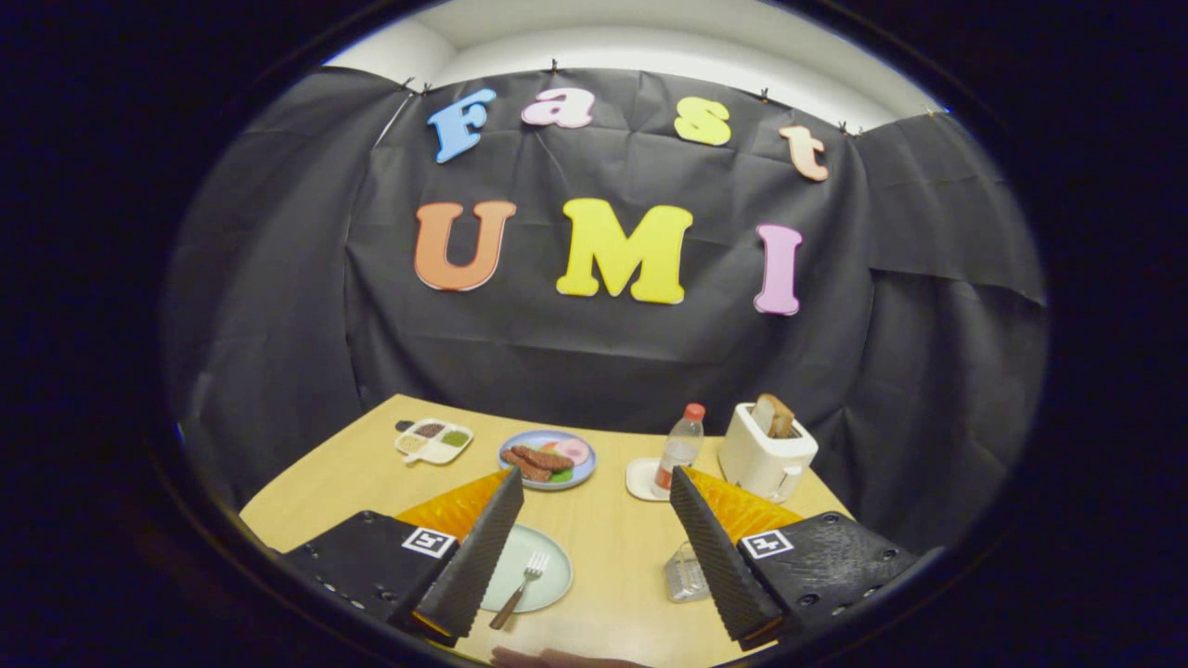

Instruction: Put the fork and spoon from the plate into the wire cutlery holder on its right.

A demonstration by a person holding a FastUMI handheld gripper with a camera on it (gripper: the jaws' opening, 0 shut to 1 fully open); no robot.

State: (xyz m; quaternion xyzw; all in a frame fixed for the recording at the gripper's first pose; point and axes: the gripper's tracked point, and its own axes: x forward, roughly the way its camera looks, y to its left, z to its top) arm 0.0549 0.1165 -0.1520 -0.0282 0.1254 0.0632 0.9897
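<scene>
Gripper view, and we hang above a pale wooden table with our gripper spread wide, its two ribbed fingers well apart and nothing between them but bare tabletop. Nearest to us, just inside the left finger, sits a round pale green plate, partly hidden behind that finger. On it lies a silver fork with a brown handle, tines pointing away from us, handle running off the plate's near rim. We can't make out a spoon from here. Over by the right finger, touching its inner edge from our angle, we see a small wire cutlery holder, standing on the table to the plate's right. Farther on, a blue plate of sausages and sliced food, and left of it a white divided dish of seasonings. Beyond the right fingertip, a clear plastic bottle with a red cap stands on a white coaster, with a white toaster holding bread beside it.
</scene>
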